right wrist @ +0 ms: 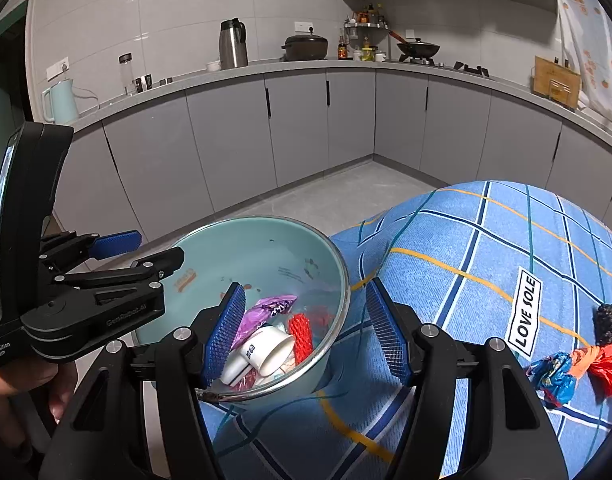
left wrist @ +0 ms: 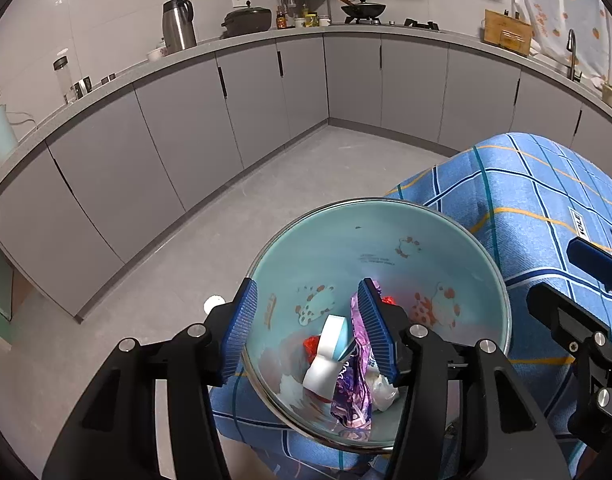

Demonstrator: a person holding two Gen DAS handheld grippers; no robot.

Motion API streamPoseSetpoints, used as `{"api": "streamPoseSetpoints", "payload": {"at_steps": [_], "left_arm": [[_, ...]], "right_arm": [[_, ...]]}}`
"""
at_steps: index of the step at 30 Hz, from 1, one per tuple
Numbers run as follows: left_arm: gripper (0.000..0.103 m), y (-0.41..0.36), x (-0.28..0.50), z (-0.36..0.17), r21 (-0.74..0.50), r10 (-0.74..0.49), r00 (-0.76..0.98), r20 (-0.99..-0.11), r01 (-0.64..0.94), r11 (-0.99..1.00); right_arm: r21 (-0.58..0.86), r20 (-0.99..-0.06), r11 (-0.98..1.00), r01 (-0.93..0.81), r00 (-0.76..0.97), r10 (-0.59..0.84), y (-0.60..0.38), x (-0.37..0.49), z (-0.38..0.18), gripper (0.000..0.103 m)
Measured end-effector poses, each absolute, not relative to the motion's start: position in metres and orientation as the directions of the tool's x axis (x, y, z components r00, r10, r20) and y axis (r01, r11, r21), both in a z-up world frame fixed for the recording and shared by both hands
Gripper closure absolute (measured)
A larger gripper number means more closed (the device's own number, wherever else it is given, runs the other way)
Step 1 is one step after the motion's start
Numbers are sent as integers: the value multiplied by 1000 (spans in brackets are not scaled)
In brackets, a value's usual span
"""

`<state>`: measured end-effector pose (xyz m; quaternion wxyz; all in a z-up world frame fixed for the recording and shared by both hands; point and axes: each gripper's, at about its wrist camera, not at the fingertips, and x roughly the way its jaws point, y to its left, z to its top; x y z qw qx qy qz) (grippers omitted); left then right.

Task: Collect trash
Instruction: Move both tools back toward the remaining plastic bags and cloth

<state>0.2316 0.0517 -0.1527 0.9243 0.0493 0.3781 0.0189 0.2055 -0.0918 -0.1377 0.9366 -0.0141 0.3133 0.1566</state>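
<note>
Both grippers spread wide, nothing between the pads. Left gripper (left wrist: 312, 328) straddling the near-left rim of the bowl (left wrist: 458, 240): left pad outside the wall, right pad inside, over the trash, touching or just above the purple wrapper (left wrist: 354, 392) — cannot tell which. Right gripper (right wrist: 304, 332) straddling the bowl's right rim (right wrist: 338, 264) likewise: left pad inside beside the trash, right pad outside over the tablecloth (right wrist: 466, 248). No grasp visible on either.

One table, draped in blue plaid cloth with a "LOVE SOLE" label (right wrist: 524, 312). One teal enamel bowl at the table's left edge, mouth up, partly overhanging toward the floor.

In the bowl, counted:
- one purple foil wrapper, crumpled, long axis running roughly from near rim toward bowl centre in the left wrist view
- one white cup-like piece (right wrist: 266, 350), on its side, open end toward the right in the right wrist view
- one red mesh piece (right wrist: 300, 338), upright-ish against the right wall
- some white crumpled scraps beneath, count unclear

Still on the cloth, well apart from the bowl, near the table's right edge:
- one red wrapper (right wrist: 606, 368)
- one blue foil wrapper (right wrist: 554, 374), touching the red one
- one black mesh lump (right wrist: 610, 322), just beyond them
</note>
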Motion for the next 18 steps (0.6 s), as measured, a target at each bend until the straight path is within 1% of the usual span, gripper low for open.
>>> {"api": "streamPoseSetpoints", "payload": {"at_steps": [2, 5, 12, 14, 15, 18], "left_arm": [[49, 51, 231, -152, 106, 72, 714, -696, 4, 994], [42, 49, 228, -150, 115, 80, 720, -690, -1, 993], [41, 43, 224, -145, 122, 76, 725, -685, 12, 992], [37, 41, 222, -143, 121, 72, 728, -682, 15, 993], [34, 40, 221, -141, 121, 71, 732, -678, 15, 993], [33, 35, 218, -140, 125, 66, 734, -676, 26, 992]], "right_arm": [[74, -591, 951, -299, 755, 283, -93, 205, -137, 40], [73, -591, 953, -295, 757, 280, -96, 201, -137, 39], [71, -582, 958, -279, 768, 267, -104, 194, -135, 38], [74, -581, 959, -272, 770, 263, -108, 190, -135, 38], [76, -580, 961, -266, 772, 260, -111, 189, -135, 38], [77, -576, 963, -257, 777, 253, -115, 186, -133, 38]]}}
